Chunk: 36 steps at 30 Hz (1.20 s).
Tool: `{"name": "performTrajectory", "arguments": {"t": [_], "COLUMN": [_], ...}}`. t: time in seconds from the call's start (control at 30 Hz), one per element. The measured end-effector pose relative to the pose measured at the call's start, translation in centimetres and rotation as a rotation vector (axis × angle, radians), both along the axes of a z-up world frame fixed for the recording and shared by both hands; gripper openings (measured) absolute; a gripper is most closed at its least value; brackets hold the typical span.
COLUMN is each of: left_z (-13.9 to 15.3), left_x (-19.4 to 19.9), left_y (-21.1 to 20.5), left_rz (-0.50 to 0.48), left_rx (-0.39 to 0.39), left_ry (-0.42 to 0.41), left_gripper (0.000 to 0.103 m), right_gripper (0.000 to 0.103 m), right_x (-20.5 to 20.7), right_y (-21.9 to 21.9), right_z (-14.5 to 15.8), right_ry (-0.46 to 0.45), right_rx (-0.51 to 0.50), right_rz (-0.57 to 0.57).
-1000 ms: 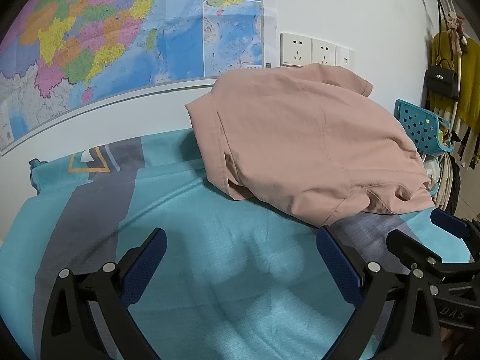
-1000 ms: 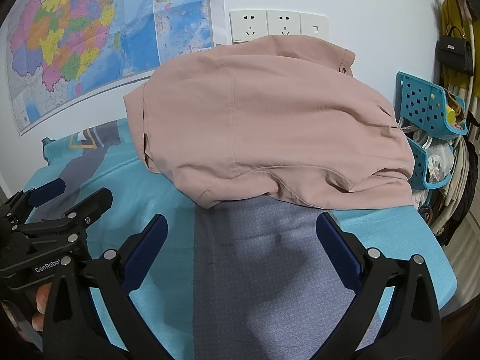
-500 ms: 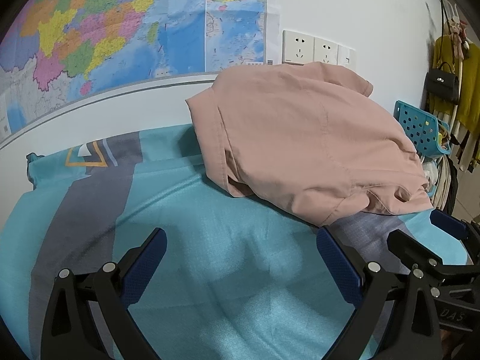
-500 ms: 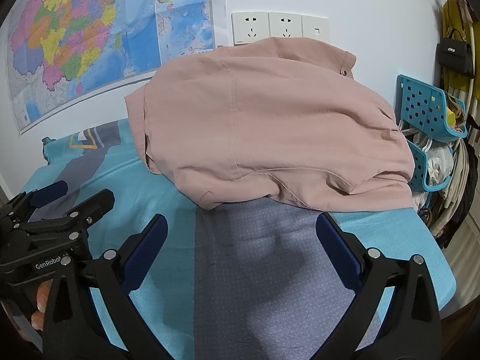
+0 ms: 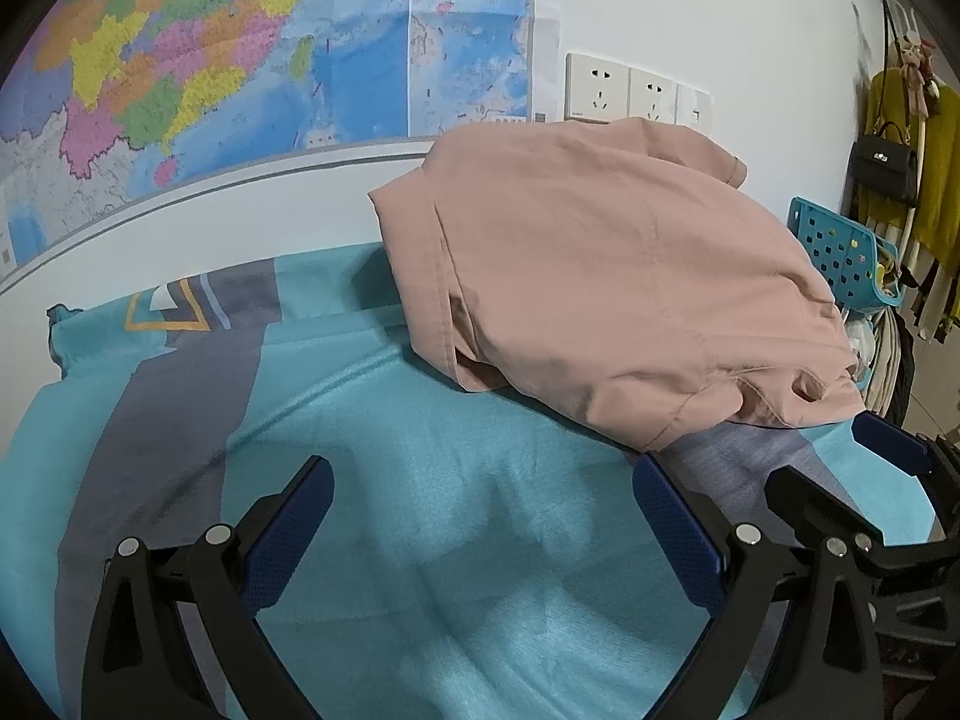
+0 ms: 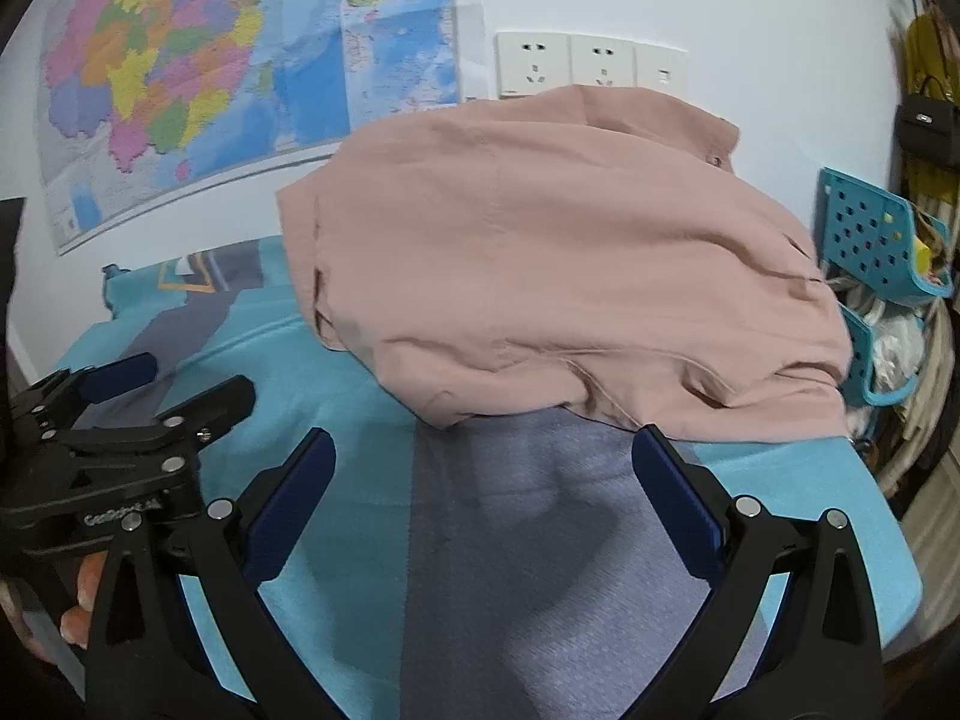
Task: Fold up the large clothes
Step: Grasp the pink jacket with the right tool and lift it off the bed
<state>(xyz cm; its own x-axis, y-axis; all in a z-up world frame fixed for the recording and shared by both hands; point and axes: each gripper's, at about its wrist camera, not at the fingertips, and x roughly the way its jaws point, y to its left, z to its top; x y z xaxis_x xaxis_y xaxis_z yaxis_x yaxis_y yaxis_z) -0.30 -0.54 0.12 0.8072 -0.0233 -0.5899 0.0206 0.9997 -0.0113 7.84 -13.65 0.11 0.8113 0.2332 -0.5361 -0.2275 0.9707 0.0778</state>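
A large pink garment (image 5: 606,276) lies in a loose heap at the far side of a bed, against the wall; it also shows in the right wrist view (image 6: 540,276). My left gripper (image 5: 480,516) is open and empty, above the teal sheet short of the garment's near hem. My right gripper (image 6: 480,492) is open and empty, above the grey stripe just short of the hem. The left gripper shows at the left of the right wrist view (image 6: 138,420), and the right gripper at the right of the left wrist view (image 5: 852,480).
The bed has a teal and grey sheet (image 5: 420,480). A map (image 5: 210,60) and wall sockets (image 6: 588,66) are on the wall behind. A teal perforated basket (image 6: 870,246) and hanging clothes and a black bag (image 5: 888,162) stand beyond the bed's right edge.
Both grippers have moved slightly forward toward the garment and stayed open. The garment has not moved.
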Motion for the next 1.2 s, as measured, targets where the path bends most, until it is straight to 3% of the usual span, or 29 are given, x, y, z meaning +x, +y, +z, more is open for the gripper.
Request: {"name": "performTrajectory", "arguments": {"t": [0.13,0.27,0.33,0.53,0.6,0.7,0.73,0.83,0.93,1.2], "left_z": [0.0,0.1,0.1,-0.1,-0.1,-0.1,-0.1,0.0,0.2,1.8], "left_x": [1.0,2.5,3.2,5.0,5.4,6.2,6.5,7.3,8.1,10.8], "left_y": [1.2,3.5,4.7,7.1,7.4,8.2,8.4,9.2,9.8,8.9], "left_rz": [0.014,0.066,0.088,0.118,0.114,0.115,0.117,0.119,0.116,0.025], "left_rx": [0.009,0.031,0.044,0.098,0.112,0.136,0.145,0.159,0.165,0.221], "left_ry": [0.012,0.016,0.013,0.043,0.045,0.043,0.042,0.036,0.018,-0.114], "left_gripper": [0.096,0.096,0.096,0.097,0.097,0.097,0.097,0.097,0.097,0.097], "right_gripper": [0.097,0.096,0.081,0.074,0.072,0.032,0.023,0.012,0.010,0.009], "right_x": [1.3,3.6,4.7,9.4,10.5,12.0,12.3,11.3,9.8,9.7], "right_y": [0.7,2.6,3.7,7.4,8.2,8.2,8.0,6.1,2.1,-4.8], "right_z": [-0.6,-1.7,-2.3,-4.9,-4.7,-4.9,-4.7,-1.8,3.8,15.0], "right_ry": [0.036,0.090,0.104,0.156,0.116,0.142,0.147,0.083,-0.033,-0.227], "right_rx": [-0.026,-0.136,-0.189,-0.390,-0.437,-0.453,-0.444,-0.364,-0.206,-0.058], "right_rz": [0.041,0.094,0.107,0.137,0.141,0.169,0.173,0.204,0.182,0.100]}}
